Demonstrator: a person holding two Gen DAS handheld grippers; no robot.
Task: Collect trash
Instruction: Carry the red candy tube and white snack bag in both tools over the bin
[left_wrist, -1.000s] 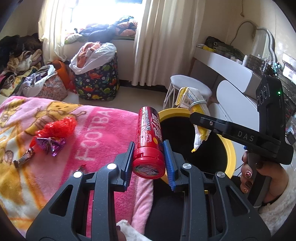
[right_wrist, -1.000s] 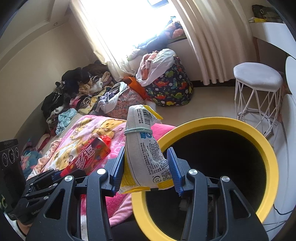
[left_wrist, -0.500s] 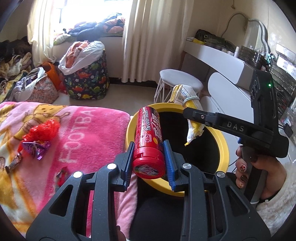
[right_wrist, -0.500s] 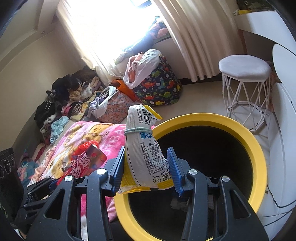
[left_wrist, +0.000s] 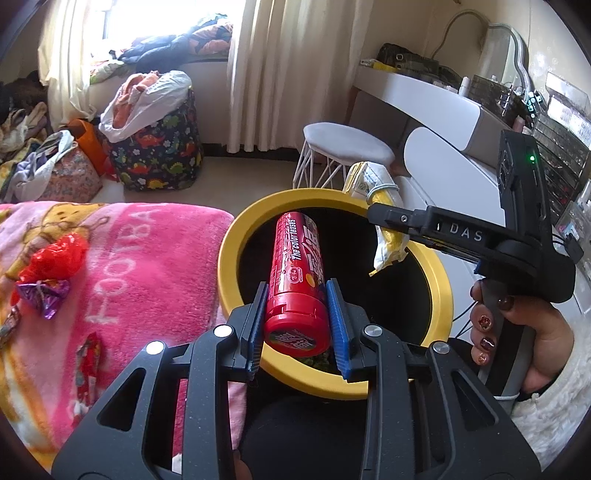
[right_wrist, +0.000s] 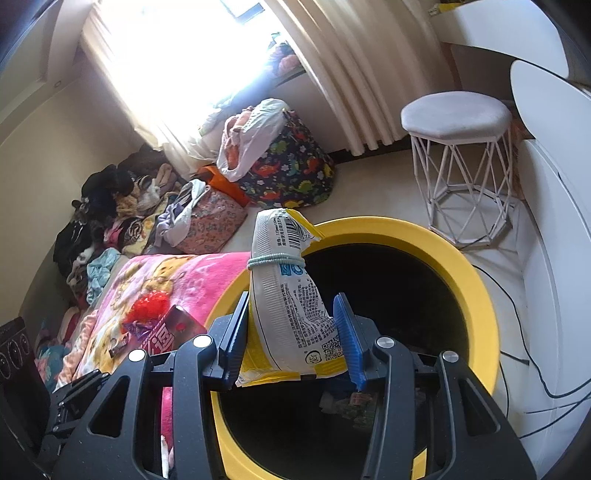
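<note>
Pink fleece blanket (left_wrist: 140, 258) beside yellow-rimmed round bin (left_wrist: 236, 258) in left wrist view; left gripper (left_wrist: 295, 325) jaws clamped on red cylindrical snack canister (left_wrist: 295, 280) over bin mouth. Right wrist view: right gripper (right_wrist: 295, 343) jaws clamped on white-and-yellow banded snack bag (right_wrist: 288, 310), above bin.

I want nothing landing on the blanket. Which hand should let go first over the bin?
Probably the right: its snack bag hangs wholly inside the yellow bin rim. The left fingers hold the red tube's cap end at the near rim.

Red tube (left_wrist: 295, 280): "The color teases"; tongs (left_wrist: 458, 234): "DAS".
</note>
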